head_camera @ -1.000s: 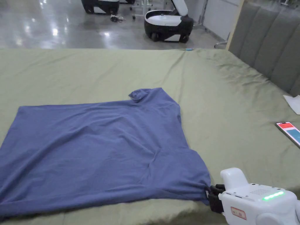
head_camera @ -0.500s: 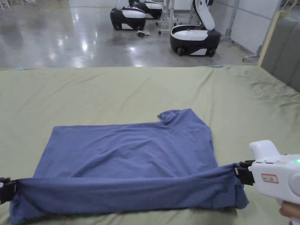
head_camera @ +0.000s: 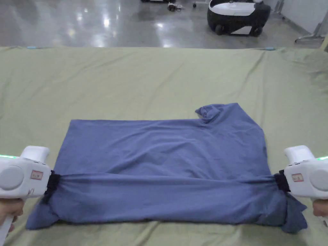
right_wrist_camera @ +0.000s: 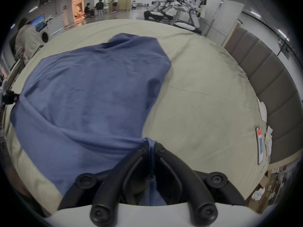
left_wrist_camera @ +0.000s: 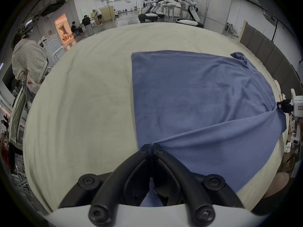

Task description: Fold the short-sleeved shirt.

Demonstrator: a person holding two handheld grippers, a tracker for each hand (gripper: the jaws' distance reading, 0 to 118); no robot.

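Olive bed sheet (head_camera: 160,73) carries the blue shirt (head_camera: 166,150) near its front edge. My left claw (head_camera: 51,184) and right claw (head_camera: 279,182) each clamp a near corner, raised. First fold begun, not laid.

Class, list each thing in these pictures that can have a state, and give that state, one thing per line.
Blue shirt: lying on the bed, near edge lifted and stretched taut.
Left hand-held gripper: shut on the shirt's left end.
Right hand-held gripper: shut on the shirt's right end.
Green bedsheet: spread out, lightly wrinkled.
Phone: lying flat, screen lit.
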